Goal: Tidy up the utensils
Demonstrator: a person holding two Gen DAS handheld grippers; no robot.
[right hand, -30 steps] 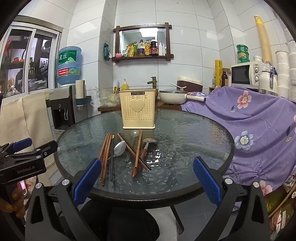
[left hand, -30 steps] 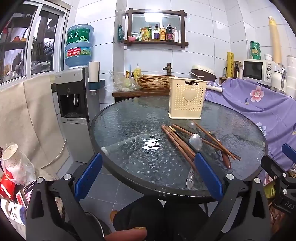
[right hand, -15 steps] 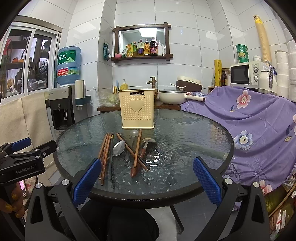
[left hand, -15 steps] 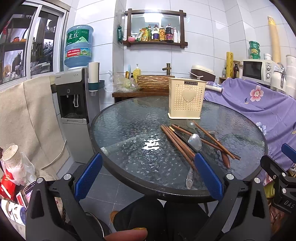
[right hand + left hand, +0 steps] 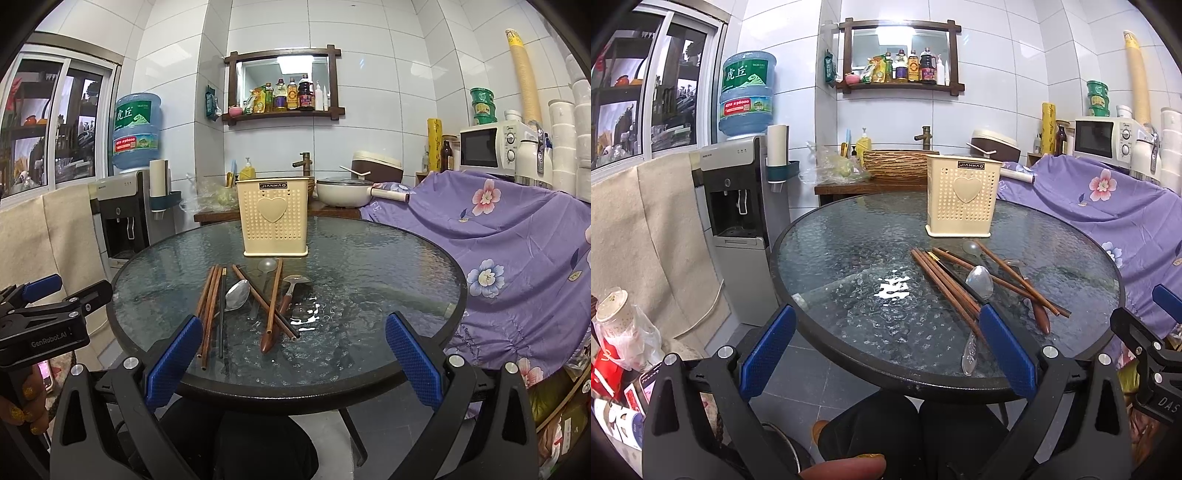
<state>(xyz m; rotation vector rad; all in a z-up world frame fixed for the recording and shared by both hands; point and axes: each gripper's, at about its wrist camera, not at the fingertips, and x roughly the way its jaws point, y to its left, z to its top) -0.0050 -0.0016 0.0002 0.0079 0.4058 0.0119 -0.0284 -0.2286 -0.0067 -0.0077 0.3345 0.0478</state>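
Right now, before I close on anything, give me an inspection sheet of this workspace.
Surface: round glass table, bare apart from the job's things.
Job's things: cream utensil holder upright at the far side, no utensil showing above its rim; loose in front of it, wooden chopsticks, a metal spoon, a clear spoon and a wooden-handled spoon, some crossing.
Clutter: nothing seen on the table.
Grippers: left gripper and right gripper both open, empty, at the near edge.
Cables: nothing seen.
Surroundings: water dispenser, purple floral cloth, microwave, pot.
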